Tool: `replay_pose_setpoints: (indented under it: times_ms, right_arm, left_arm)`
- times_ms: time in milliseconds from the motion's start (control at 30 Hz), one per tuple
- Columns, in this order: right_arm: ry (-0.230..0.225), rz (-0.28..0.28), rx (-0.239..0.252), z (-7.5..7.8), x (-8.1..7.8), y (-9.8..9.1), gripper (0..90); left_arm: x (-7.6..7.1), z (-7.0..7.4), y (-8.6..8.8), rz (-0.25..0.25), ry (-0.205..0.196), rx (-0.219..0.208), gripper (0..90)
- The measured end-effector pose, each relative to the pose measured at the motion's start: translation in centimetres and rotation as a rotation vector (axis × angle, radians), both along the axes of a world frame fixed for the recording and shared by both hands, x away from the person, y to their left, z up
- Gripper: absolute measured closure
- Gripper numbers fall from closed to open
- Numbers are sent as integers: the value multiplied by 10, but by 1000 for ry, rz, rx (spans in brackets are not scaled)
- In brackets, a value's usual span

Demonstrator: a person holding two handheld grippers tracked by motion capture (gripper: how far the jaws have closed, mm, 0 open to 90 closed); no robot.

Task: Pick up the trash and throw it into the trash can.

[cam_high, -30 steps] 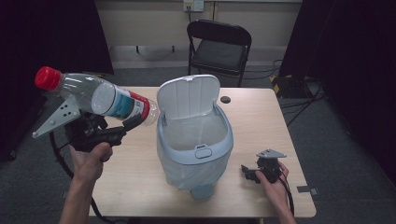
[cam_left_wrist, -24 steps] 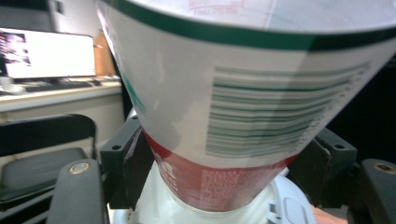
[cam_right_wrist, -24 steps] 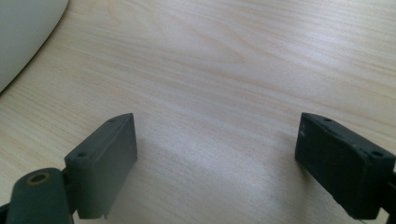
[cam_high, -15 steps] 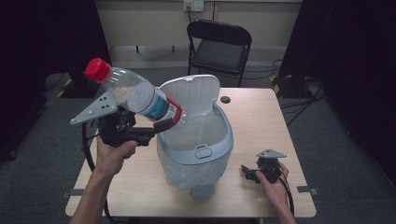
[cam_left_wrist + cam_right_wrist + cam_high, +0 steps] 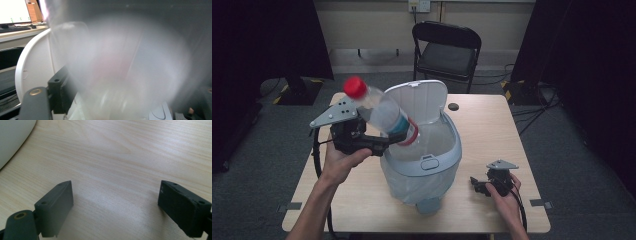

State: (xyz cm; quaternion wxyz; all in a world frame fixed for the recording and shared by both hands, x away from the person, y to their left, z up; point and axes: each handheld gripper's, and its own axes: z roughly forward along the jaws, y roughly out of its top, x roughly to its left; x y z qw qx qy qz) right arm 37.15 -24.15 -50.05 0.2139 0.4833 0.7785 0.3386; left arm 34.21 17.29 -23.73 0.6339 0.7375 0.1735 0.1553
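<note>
Left tongs (image 5: 397, 136) pinch the plastic bottle (image 5: 384, 116) tilted over the bin's rim (image 5: 451, 159); right tongs (image 5: 116, 207) rest spread on bare table (image 5: 492, 125).

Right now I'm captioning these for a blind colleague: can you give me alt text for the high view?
A person's left tongs hold a clear plastic bottle with a red cap, tilted base-down over the open mouth of a pale blue lidded bin on a wooden table. The right tongs rest open on the table beside the bin. A black folding chair stands behind.
</note>
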Motion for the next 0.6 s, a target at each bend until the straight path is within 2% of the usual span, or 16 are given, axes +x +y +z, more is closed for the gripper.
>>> replay_pose_setpoints:
  times_ms: [200,300,367,433,600]
  right_arm:
    - [-1,-1,-1,0,0,0,115]
    - [0,-1,-1,0,0,0,115]
    - [0,-1,-1,0,0,0,115]
    - [0,-1,-1,0,0,0,115]
    - [-1,-1,-1,0,0,0,115]
  left_arm:
    - [1,-3,1,-22,14,-9,241]
    - [1,-3,2,-33,26,-25,214]
    - [-1,-1,5,-36,10,-33,214]
    - [-2,0,9,-28,7,-49,201]
    - [-2,-3,24,21,13,-52,259]
